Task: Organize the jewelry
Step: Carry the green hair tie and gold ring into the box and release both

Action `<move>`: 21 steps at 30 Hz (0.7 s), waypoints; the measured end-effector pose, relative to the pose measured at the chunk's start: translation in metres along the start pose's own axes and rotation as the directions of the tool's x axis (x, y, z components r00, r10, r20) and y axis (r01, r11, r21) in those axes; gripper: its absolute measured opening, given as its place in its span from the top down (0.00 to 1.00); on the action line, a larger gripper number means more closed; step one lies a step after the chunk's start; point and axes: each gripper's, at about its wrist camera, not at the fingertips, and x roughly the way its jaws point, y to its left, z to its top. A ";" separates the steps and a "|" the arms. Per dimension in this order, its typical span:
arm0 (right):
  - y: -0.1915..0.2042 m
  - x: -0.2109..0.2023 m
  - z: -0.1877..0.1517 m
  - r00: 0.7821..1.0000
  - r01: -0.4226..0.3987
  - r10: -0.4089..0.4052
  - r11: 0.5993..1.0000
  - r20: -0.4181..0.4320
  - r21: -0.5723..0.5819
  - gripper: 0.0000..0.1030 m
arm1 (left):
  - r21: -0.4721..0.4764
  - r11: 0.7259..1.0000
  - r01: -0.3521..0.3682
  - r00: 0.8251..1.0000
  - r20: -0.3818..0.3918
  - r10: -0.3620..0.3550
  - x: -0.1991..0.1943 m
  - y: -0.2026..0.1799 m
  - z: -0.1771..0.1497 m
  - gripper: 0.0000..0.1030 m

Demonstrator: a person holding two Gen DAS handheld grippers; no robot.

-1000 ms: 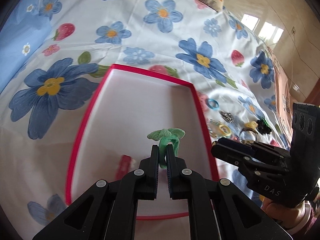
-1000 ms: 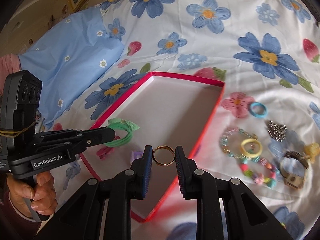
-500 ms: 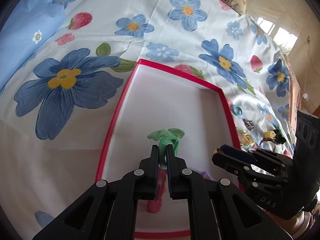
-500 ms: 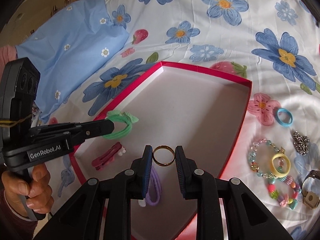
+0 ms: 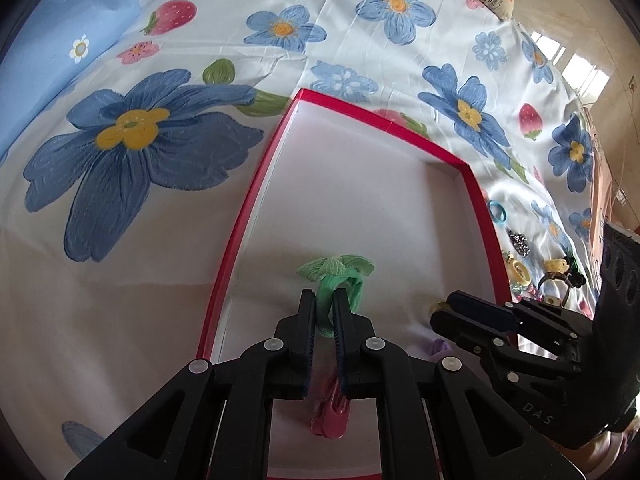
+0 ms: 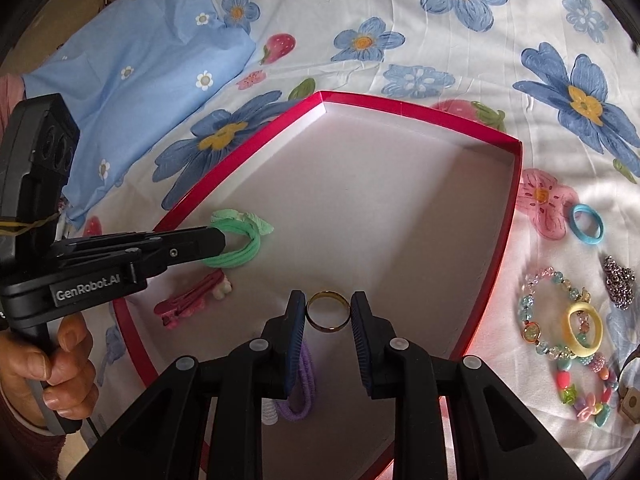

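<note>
Landmark: red-rimmed box (image 6: 505, 216), white inside, sitting on a floral bedsheet (image 6: 460, 40).

Left gripper (image 5: 323, 307) clenched on a green hair tie (image 5: 340, 276); the band is pinched between the pads and its bow knot sticks out past the fingertips. It hangs over the box floor, near the box's left wall in the right wrist view. A hand (image 6: 52, 364) grips the left tool's handle outside the box, lower left.

Right gripper (image 6: 328, 314) grasps a gold ring (image 6: 328, 311), the ring upright between the two pads and touching both, over the near part of the box interior.

Inside the box: pink hair clip (image 6: 192, 298) lying on the floor under the left gripper, purple hair tie (image 6: 300, 380) under the right gripper's left finger, partly hidden.

Outside the box, right of its right wall, on the sheet: blue hair tie (image 6: 587, 225), small silver chain piece (image 6: 619, 282), beaded bracelet (image 6: 560, 344) with a yellow ring (image 6: 582, 328) lying on it. All apart from the box rim.

Blue fabric (image 6: 132, 64) lies beyond the box's far left corner.
</note>
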 end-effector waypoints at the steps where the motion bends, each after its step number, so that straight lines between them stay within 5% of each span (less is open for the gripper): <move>1: 0.000 0.000 0.000 1.000 -0.001 0.001 1.000 -0.001 0.000 0.75 | -0.002 1.000 -0.002 1.000 -0.004 0.002 0.001 0.000 0.000 0.90; 15: 0.000 -0.002 0.000 1.000 -0.013 0.013 1.000 0.007 0.008 0.74 | 0.023 1.000 -0.020 1.000 0.007 0.020 -0.004 -0.008 -0.003 0.76; 19: 0.000 -0.009 0.000 1.000 -0.015 0.014 1.000 0.027 0.014 0.74 | 0.028 0.999 -0.024 0.999 0.026 0.024 -0.015 -0.011 -0.005 0.55; 21: -0.001 -0.015 -0.001 0.999 -0.018 0.017 1.000 0.039 0.021 0.74 | 0.032 0.999 -0.024 0.999 0.042 0.023 -0.022 -0.014 -0.006 0.52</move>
